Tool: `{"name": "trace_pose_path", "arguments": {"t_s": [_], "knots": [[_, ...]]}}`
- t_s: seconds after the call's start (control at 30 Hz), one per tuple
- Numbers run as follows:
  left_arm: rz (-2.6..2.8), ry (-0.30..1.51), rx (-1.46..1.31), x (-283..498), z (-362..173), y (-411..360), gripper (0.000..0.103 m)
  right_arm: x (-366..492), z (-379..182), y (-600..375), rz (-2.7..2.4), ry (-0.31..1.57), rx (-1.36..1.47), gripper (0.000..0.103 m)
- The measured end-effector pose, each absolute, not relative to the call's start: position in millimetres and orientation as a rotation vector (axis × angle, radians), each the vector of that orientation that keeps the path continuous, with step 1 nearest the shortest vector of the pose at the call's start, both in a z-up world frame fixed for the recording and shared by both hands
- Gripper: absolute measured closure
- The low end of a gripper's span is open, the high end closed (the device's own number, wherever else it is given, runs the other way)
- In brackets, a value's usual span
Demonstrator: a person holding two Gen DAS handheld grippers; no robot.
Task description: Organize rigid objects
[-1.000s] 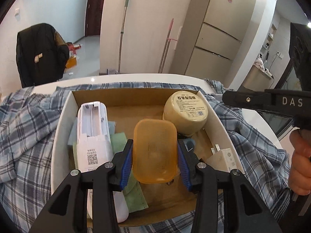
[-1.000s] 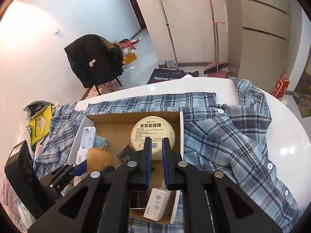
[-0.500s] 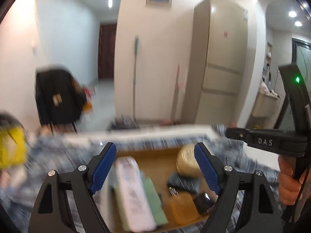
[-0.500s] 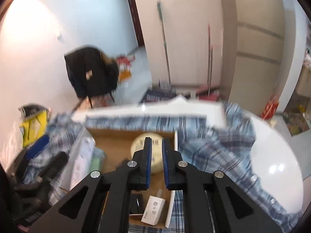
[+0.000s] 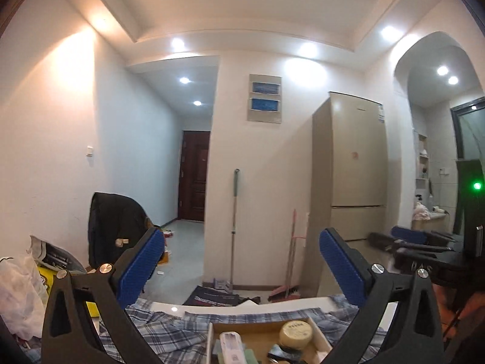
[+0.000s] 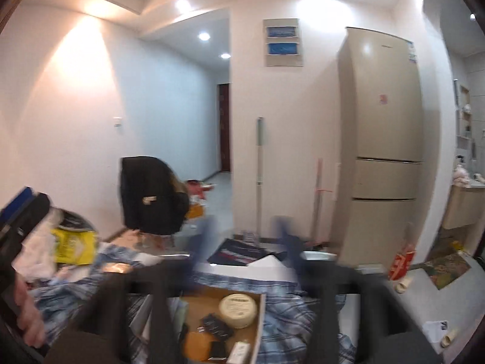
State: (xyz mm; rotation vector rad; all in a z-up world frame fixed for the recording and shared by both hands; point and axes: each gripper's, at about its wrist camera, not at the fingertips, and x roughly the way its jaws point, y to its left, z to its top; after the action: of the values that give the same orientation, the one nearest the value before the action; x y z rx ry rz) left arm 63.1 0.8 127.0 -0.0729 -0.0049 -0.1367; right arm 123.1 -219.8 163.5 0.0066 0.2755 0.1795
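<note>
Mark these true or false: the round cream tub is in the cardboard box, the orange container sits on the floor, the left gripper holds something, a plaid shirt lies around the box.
The round cream tub is in the cardboard box: true.
The orange container sits on the floor: false, it is in the box.
The left gripper holds something: false, its jaws are opening, nothing between them.
A plaid shirt lies around the box: true.

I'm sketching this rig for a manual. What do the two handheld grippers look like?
The left gripper has black angular plastic arms with cut-out slots and silver screws, ending in two fingers with ribbed blue pads. The right gripper looks the same in black and blue, with white "DAS" lettering and a green light on its black body.
</note>
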Motion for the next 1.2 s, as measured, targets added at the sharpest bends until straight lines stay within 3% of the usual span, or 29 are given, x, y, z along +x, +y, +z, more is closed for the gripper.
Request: {"name": "trace_pose_path", "arguments": {"t_s": [0.2, 0.4, 0.5, 0.67, 1.2], "knots": [[-0.233, 0.045, -0.011, 20.6, 124.9, -12.6, 0.0, 84.7, 172.9, -220.1, 0.303, 0.234, -0.034, 0.0], [-0.219, -0.057, 0.028, -30.1, 129.6, -18.0, 0.0, 38.2, 165.6, -230.5, 0.288, 0.152, -0.02, 0.0], [-0.215, -0.068, 0.034, -42.8, 123.0, -18.2, 0.0, 28.2, 151.7, -229.9, 0.363, 0.198, -0.042, 0.0], [-0.191, 0.033, 0.09, -36.5, 84.3, -22.8, 0.0, 1.6, 125.8, -233.9, 0.29, 0.117, -0.066, 0.0], [-0.18, 0.058, 0.029, -13.7, -1.1, -18.0, 0.0, 14.3, 37.1, -217.1, 0.29, 0.194, -0.089, 0.0]]}}
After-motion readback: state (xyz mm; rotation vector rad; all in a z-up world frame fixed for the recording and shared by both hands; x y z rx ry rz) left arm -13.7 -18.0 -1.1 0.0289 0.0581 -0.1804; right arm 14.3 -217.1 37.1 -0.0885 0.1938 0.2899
